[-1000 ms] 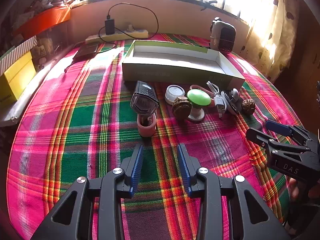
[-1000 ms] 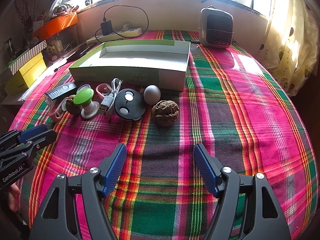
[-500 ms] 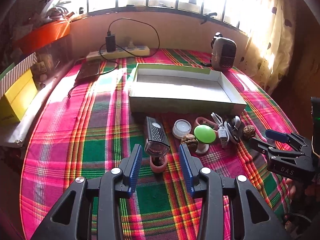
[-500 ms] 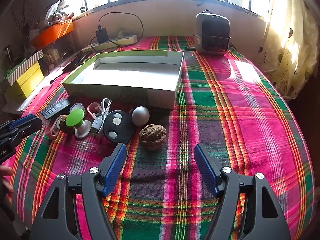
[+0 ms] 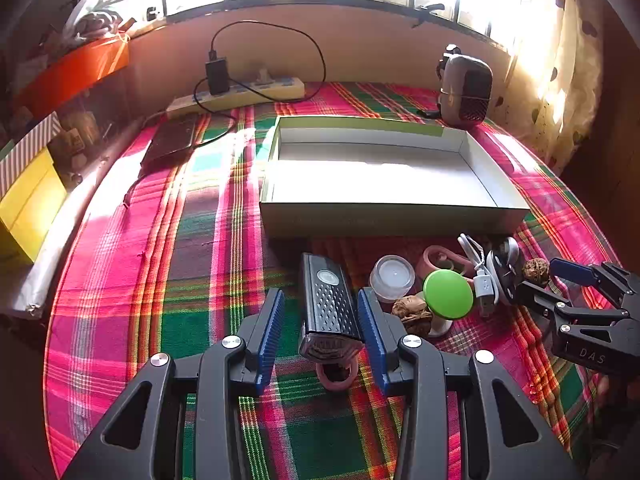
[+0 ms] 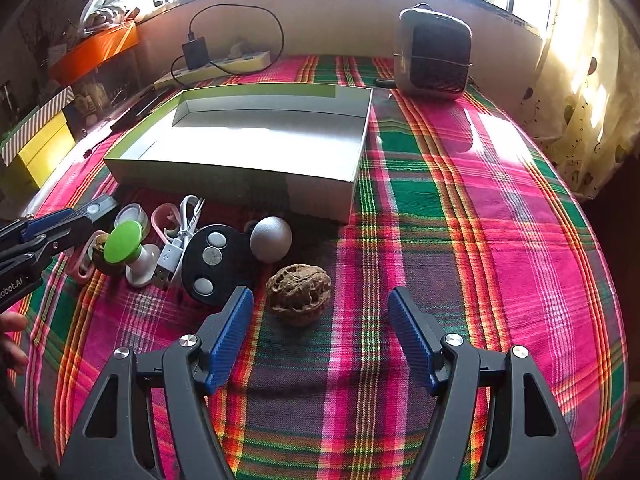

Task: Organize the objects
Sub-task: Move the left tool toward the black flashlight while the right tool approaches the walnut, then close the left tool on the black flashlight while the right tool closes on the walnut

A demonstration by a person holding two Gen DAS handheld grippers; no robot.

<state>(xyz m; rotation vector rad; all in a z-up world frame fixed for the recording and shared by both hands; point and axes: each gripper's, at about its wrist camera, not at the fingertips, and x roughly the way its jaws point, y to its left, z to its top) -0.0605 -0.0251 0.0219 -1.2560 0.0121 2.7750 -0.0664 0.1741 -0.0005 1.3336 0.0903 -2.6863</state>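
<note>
A black bike light (image 5: 329, 300) on a pink strap lies on the plaid cloth between the fingers of my left gripper (image 5: 320, 304). The jaws stand open, with a gap at the left pad. My right gripper (image 6: 320, 300) is wide open, and a big walnut (image 6: 298, 294) sits just ahead of its fingertips, nearer the left one. Behind both stands an open white box (image 5: 392, 216) with nothing in it. Along its front lie a green-capped knob (image 5: 448, 294), a small walnut (image 5: 414, 312), a white jar (image 5: 392, 276), a USB cable (image 6: 176, 248), a black disc (image 6: 212, 264) and a grey ball (image 6: 271, 239).
A small heater (image 6: 434, 52) stands at the back right, a power strip (image 5: 236, 94) with a charger along the far wall, and a dark flat device (image 5: 170, 142) to the box's left. Yellow boxes (image 5: 28, 204) line the left edge. A hand's fingers (image 6: 12, 340) show at far left.
Both grippers have moved forward toward the row of objects. The left jaws opened wider and now straddle the bike light. The walnut now sits close before the right fingertips.
</note>
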